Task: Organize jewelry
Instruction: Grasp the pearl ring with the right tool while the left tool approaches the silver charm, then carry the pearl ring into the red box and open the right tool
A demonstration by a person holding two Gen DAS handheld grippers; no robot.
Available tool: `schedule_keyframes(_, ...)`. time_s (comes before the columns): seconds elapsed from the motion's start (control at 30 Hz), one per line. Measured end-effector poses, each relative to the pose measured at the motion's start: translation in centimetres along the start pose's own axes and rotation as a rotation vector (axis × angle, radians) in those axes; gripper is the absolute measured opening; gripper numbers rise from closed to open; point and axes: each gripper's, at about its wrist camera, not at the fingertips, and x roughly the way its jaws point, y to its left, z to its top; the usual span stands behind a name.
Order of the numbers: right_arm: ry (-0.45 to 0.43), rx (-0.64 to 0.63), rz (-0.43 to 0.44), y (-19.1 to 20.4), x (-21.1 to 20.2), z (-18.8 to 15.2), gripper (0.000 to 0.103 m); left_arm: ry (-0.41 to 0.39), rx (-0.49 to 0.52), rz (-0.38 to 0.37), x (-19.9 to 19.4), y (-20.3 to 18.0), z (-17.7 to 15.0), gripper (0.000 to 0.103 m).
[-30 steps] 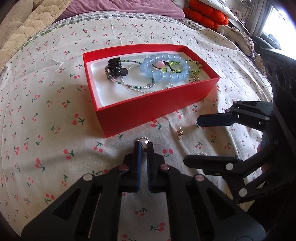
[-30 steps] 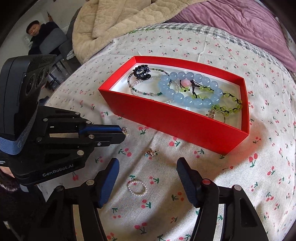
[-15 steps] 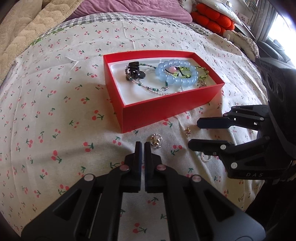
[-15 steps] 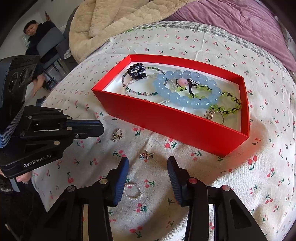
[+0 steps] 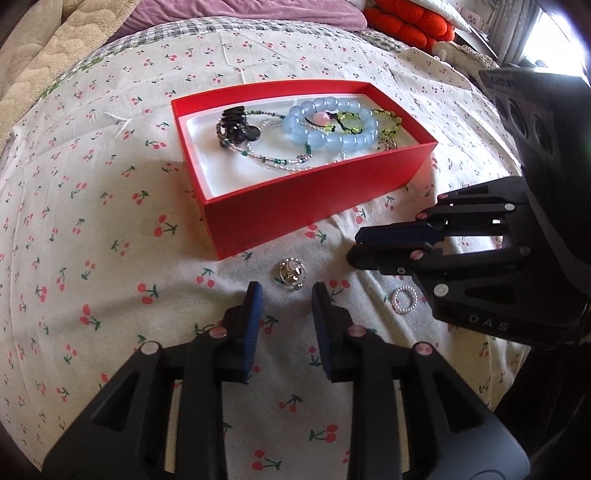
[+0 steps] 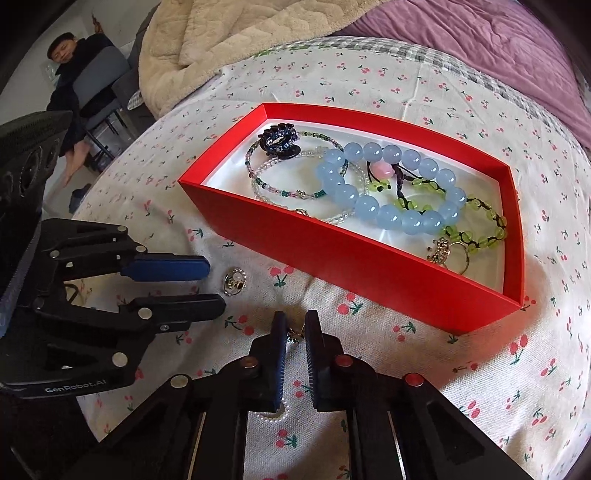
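Observation:
A red box (image 5: 314,201) (image 6: 332,254) on the cherry-print bedspread holds a blue bead bracelet (image 6: 391,218), a green bead bracelet (image 6: 476,236), a clear bead strand (image 6: 269,192), a dark hair clip (image 6: 279,142) and a ring (image 6: 448,254). A silver ring (image 5: 291,273) (image 6: 234,280) lies on the cloth just past my open left gripper (image 5: 286,295) (image 6: 214,286). My right gripper (image 6: 295,328) (image 5: 354,247) has its fingers nearly shut around a small gold earring (image 6: 295,335). A pearl ring (image 5: 404,300) lies under the right gripper.
A beige blanket (image 6: 229,40) and a purple quilt (image 6: 480,33) lie behind the box. Red cushions (image 5: 410,24) sit at the far right. A person (image 6: 74,74) sits on a chair beyond the bed's left edge.
My left gripper dropped the silver ring onto the cloth, pulled back and opened. My right gripper moved forward over the pearl ring and narrowed around the earring.

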Motion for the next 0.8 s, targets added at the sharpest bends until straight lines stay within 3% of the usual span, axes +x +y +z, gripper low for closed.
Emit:
schedule_keyframes(0.13, 0.002, 0.025, 0.0, -0.7, -0.7, -0.4, 0.01, 0.018, 0.006, 0.0, 0.1, -0.6, -0.1, 0.03)
schedule_keyframes(0.53, -0.043, 0.061, 0.028, -2.2, -3.5, -1.0, 0.01, 0.033, 0.12, -0.2, -0.8, -4.9, -0.6, 0.03)
schedule_keyframes(0.8, -0.043, 0.066, 0.026, -2.7, -4.3, -2.0, 0.01, 0.058, 0.169, -0.171, 0.4, -6.7, -0.5, 0.03)
